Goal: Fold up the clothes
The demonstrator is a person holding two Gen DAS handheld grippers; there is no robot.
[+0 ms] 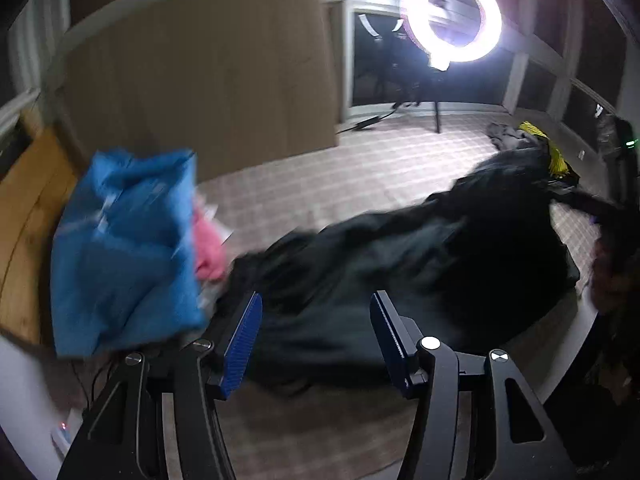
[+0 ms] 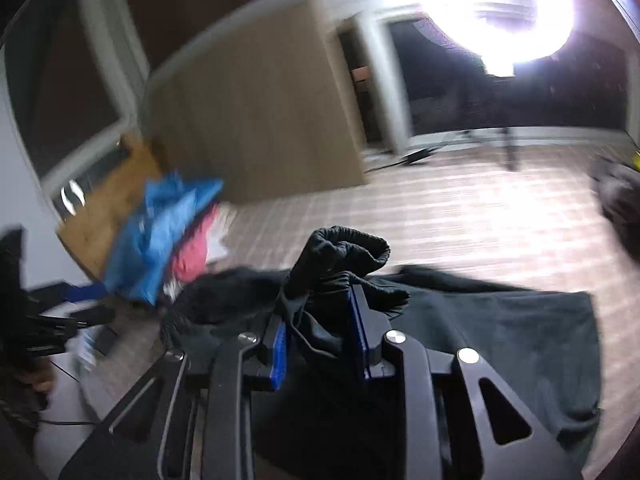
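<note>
Left of the dark, crumpled garment [image 1: 400, 264] sits a blue fabric heap [image 1: 124, 248] with a pink cloth [image 1: 208, 248] tucked against it. The left gripper [image 1: 316, 340] hovers at the garment's near edge, jaws wide apart, holding nothing. Toward the garment's right end, the right gripper [image 2: 320, 332] is clamped on a bunched fold, probably a cuff, though blur obscures it.

A black garment [image 1: 400, 264] is seen on a floor [image 1: 360, 168] patterned in pale beige plaid. A bright blue cloth [image 1: 124, 248] and a pink one [image 1: 208, 248] are seen by it. Blue ribbed pads [image 1: 242, 344] are carried on black gripper fingers. Yellow fabric [image 1: 548, 152] is seen beyond.
</note>
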